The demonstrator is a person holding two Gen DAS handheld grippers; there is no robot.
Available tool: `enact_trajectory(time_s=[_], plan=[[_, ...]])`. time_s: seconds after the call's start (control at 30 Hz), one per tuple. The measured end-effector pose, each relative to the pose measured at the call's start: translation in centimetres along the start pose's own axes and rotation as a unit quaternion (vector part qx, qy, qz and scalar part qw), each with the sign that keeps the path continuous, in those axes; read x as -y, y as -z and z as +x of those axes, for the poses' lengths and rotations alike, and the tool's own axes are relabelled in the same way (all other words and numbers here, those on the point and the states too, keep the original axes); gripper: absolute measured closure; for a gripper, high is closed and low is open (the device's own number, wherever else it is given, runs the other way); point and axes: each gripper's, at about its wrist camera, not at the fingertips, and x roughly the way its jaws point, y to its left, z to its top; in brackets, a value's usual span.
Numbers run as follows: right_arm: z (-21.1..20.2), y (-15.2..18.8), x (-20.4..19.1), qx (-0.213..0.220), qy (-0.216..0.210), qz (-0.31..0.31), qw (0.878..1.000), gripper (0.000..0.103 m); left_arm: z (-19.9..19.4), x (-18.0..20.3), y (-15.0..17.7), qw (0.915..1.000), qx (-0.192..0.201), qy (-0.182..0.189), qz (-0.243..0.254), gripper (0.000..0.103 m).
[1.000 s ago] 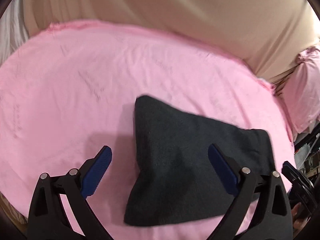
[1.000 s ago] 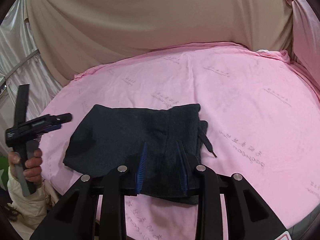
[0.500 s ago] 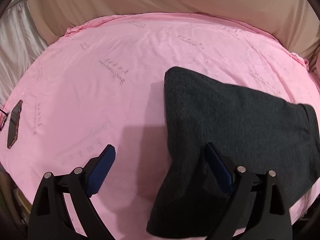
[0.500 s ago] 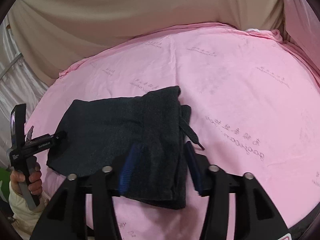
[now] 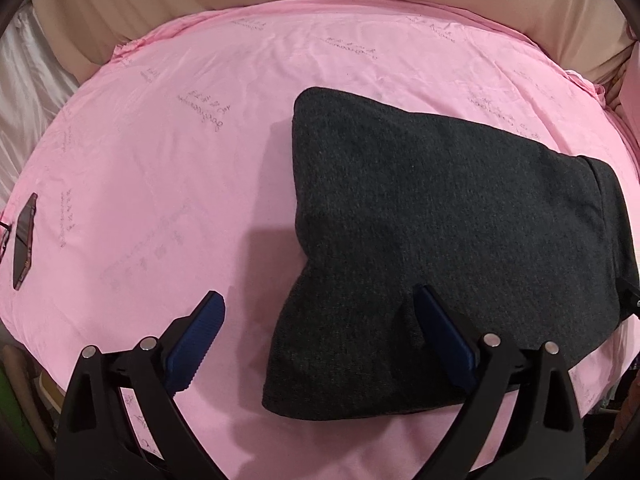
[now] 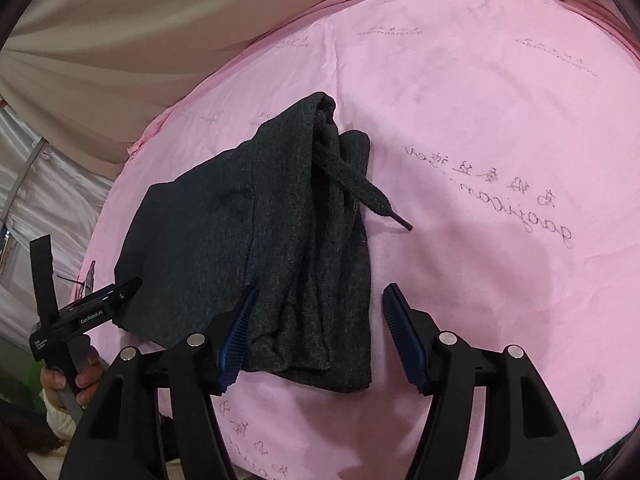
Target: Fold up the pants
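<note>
I have the dark grey pants (image 5: 440,240) lying folded into a compact bundle on the pink sheet (image 5: 180,160). From my left wrist camera the bundle fills the frame from centre out toward 3 o'clock, its smooth folded edge facing 9 o'clock. My left gripper (image 5: 320,344) is released, blue pads spread wide; the right-hand pad sits over the bundle's near part, the other over bare sheet, and neither pinches cloth. A small dark flat object (image 5: 24,240) lies on the sheet at 9 o'clock.

From my right wrist camera the pants (image 6: 248,240) run from centre toward 9 o'clock, with the layered waistband end nearest me and a drawstring (image 6: 360,188) trailing onto the sheet toward 3 o'clock. My right gripper (image 6: 316,336) is opening, the near corner of the bundle lying between its pads, with the pads clear of the cloth. At 8 o'clock a hand (image 6: 72,380) holds the left gripper's handle.
</note>
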Motion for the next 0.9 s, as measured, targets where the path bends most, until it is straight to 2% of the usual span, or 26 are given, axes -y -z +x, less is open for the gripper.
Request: enact_trajectory(time_s=[0.2, 0.53, 0.67, 0.9], plan=[[0.1, -0.6, 0.3, -0.004, -0.015, 0.017, 1.000, 0.037, -0.1, 0.3, -0.5, 0.9992, -0.016, 0.036, -0.002, 0.009], [0.6, -0.6, -0.6, 0.001, -0.010, -0.004, 1.000, 0.028, 1.0, 1.4, -0.8, 0.9988, -0.023, 0.042, 0.009, 0.007], [1.0, -0.4, -1.5, -0.004, -0.003, -0.019, 1.000, 0.021, 1.2, 1.4, -0.8, 0.9986, -0.022, 0.047, 0.006, 0.007], [1.6, -0.4, -2.2, -0.009, -0.013, -0.034, 0.999, 0.019, 1.6, 1.1, -1.0, 0.9983, -0.023, 0.053, 0.002, 0.005]])
